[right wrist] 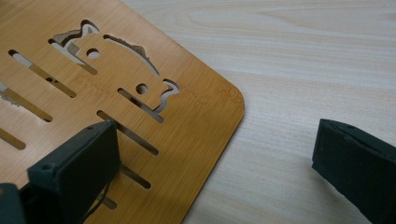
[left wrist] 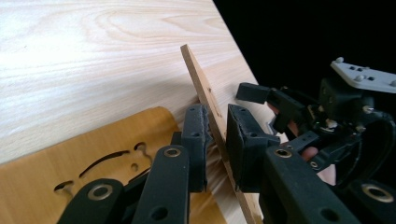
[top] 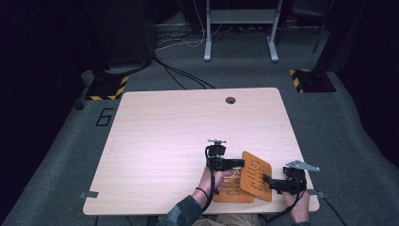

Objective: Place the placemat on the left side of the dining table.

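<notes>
The left gripper (top: 241,163), held level in the left hand (top: 211,181), points toward the person's right; in its own view the jaws stand on either side of the raised edge of the upper wooden board (left wrist: 211,107), pads at or near its faces — contact cannot be confirmed. This slotted board (top: 255,175) lies tilted across a second board (top: 230,190) at the near table (top: 164,132) edge. The right gripper (top: 267,179) — jaws wide apart — sits at the board's right edge.

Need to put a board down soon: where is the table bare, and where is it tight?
Bare: the table from the far edge with the grommet hole down along its left side. Crowded: the near right corner, with two boards, the left gripper and the right gripper.
</notes>
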Demonstrator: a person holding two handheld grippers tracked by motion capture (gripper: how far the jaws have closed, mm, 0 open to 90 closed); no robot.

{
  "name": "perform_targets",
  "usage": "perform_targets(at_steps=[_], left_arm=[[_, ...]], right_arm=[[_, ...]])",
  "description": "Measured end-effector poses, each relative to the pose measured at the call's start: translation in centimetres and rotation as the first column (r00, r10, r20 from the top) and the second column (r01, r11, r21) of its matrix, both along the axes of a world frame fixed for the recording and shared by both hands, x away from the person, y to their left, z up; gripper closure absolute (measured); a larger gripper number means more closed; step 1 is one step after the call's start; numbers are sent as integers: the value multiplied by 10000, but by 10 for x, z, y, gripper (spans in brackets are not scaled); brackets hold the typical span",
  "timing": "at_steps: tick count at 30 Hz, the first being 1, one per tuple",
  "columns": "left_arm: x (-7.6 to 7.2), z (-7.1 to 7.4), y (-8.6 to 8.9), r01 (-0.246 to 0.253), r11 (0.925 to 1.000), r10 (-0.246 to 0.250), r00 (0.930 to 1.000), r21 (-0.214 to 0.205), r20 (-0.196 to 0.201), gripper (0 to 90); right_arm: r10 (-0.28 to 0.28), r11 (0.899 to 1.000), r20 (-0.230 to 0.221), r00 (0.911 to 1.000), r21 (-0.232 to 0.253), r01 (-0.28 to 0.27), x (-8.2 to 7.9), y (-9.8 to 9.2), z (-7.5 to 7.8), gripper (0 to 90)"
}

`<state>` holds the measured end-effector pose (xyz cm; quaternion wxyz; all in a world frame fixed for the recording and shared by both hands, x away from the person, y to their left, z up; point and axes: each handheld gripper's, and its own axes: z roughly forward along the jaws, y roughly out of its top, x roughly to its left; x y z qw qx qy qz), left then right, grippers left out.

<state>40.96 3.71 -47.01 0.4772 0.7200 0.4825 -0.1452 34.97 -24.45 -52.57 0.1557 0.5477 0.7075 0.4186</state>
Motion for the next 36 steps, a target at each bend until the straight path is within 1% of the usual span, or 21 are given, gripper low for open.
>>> perform_targets(at_steps=[3,4,6,7,8,10,11,13,15,17,18,19,21,25,26,28,30,31,34,35,36], left_arm=[[1,4,-1,81,9999,-81,9999,-78,70,796],[2,6,-2,83,10000,-83,9998,-44,160,816],[3,9,-5,59,10000,-58,9997,-43,219,835],[3,9,-5,59,10000,-58,9997,-43,219,840],[5,11,-7,29,10000,-29,9997,2,226,843],[5,12,-8,26,10000,-25,9998,-33,187,846],[6,14,-12,39,10000,-38,9998,-40,188,849],[6,16,-14,70,9999,-68,9998,-111,175,851],[6,19,-18,152,9998,-148,9997,-162,199,856],[6,23,-21,285,9991,-279,9994,-314,204,863],[6,24,-22,267,9988,-260,9995,-410,187,865],[6,24,-22,267,9988,-260,9995,-410,187,867],[5,27,-24,300,9986,-287,9991,-445,300,869],[5,28,-25,315,9981,-297,9990,-537,333,869],[4,29,-24,332,9978,-312,9989,-570,360,869],[4,32,-22,321,9971,-291,9986,-692,448,869],[5,33,-21,352,9968,-317,9983,-712,498,869],[5,37,-18,271,9962,-224,9981,-831,566,869],[7,42,-13,208,9961,-149,9975,-857,693,869],[9,44,-8,148,9958,-82,9973,-899,733,869],[9,44,-8,148,9958,-82,9973,-899,733,869]], right_arm=[[5,10000,154,9999,41,-5,-1,-1,0,0],[28,9997,319,9995,223,-35,-3,-3,1,0],[-31,9989,459,9989,478,9,-4,-5,1,0],[-31,9989,459,9989,478,9,-4,-5,1,0],[-103,9980,599,9981,629,65,-6,-7,2,0],[-130,9978,672,9977,664,85,-7,-7,2,0],[-128,9980,871,9961,631,73,-9,-8,2,3],[-189,9981,929,9955,596,134,-10,-7,3,3],[-156,9983,1247,9921,580,84,-13,-9,3,0],[-279,9971,1423,9894,734,176,-17,-13,5,0],[-275,9971,1495,9884,737,166,-18,-15,5,0],[-275,9971,1495,9884,737,166,-18,-15,5,0],[-469,9960,1748,9835,834,326,-24,-24,6,0],[-621,9951,1766,9823,863,474,-27,-32,7,0],[-714,9947,1832,9805,855,564,-28,-34,8,0],[-753,9943,1882,9793,883,595,-29,-36,9,0],[-788,9943,1926,9781,862,631,-29,-37,10,0],[-774,9945,1912,9785,848,621,-29,-37,10,0],[-785,9949,1907,9785,780,647,-27,-37,11,0],[-783,9952,1852,9796,717,660,-25,-37,12,0],[-799,9952,1782,9807,694,685,-24,-37,12,0]])
